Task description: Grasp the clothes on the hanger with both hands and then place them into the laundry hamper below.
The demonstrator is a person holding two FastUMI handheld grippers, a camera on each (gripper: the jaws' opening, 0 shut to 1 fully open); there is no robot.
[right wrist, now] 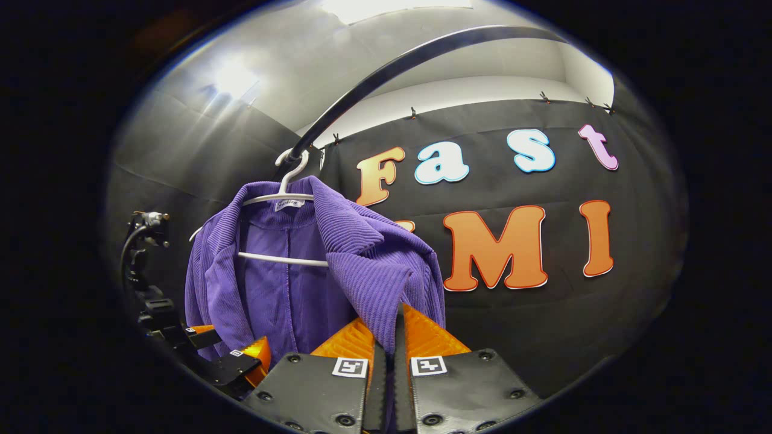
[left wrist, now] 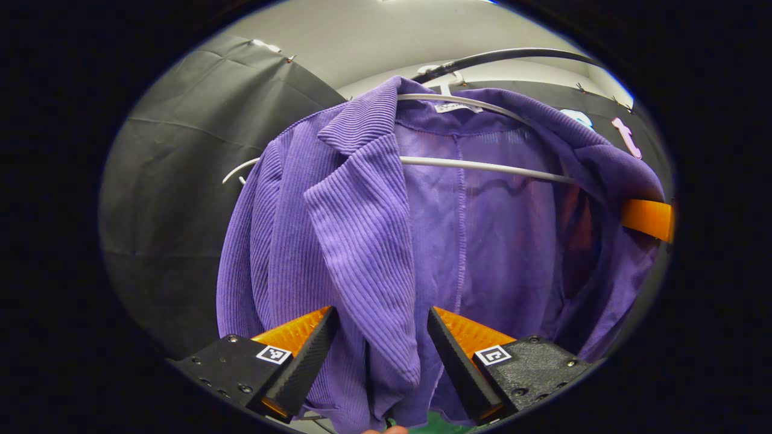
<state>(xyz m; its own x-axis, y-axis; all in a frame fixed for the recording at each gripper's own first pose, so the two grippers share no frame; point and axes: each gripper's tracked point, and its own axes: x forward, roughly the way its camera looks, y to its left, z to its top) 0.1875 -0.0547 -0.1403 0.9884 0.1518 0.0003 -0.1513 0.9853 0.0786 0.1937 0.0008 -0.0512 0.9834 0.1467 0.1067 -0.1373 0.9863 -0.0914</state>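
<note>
My left gripper [left wrist: 380,337] holds its fingers wide apart, one on each side of a fabric fold. My right gripper [right wrist: 389,337] is clamped onto cloth.

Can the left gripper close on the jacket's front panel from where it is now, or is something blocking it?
Probably yes. The left gripper is open with its jaws on either side of the purple jacket front panel, nothing between them but cloth. The right gripper is already shut on the other side.
</note>
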